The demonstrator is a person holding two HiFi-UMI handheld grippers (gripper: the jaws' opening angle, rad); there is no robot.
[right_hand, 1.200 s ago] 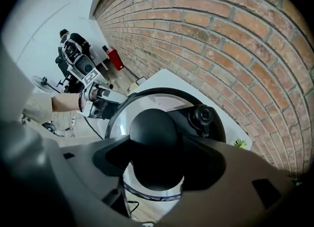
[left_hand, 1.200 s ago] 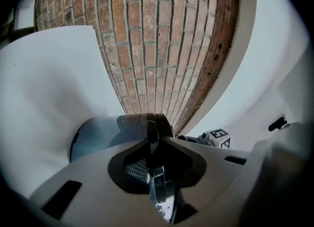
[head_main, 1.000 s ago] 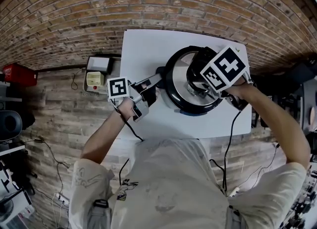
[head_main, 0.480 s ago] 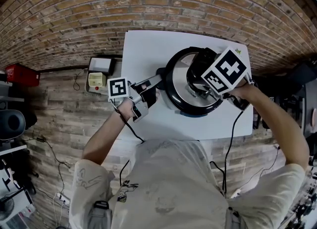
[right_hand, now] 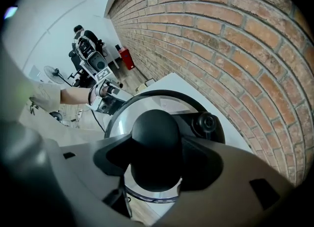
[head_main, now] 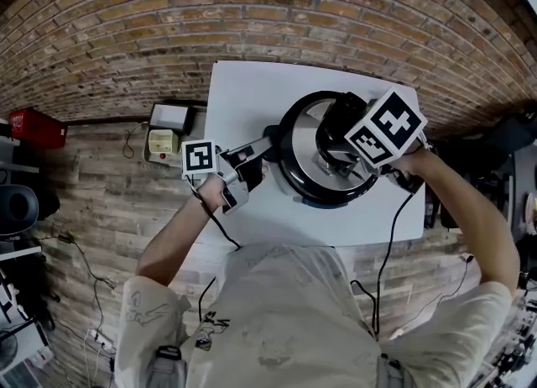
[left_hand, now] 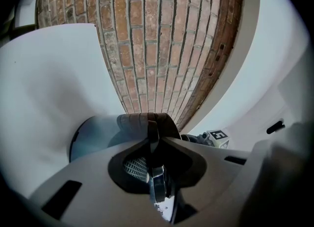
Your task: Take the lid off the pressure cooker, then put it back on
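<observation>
Clamps side handle [head_main: 273, 130] in left gripper [left_hand: 150, 124], lid knob [right_hand: 156, 132] in right gripper [right_hand: 156, 164]; holds lid [right_hand: 122, 118] seated on pressure cooker [head_main: 289, 174], apparently awaiting lift-off.

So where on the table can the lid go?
Best bare patch: the far strip of the white tabletop, between the black-and-steel pressure cooker and the brick wall. Another runs along the near edge. Crowded: the cooker's left, where the left gripper clamps its black side handle, and the lid, where the right gripper grips the round black knob.
</observation>
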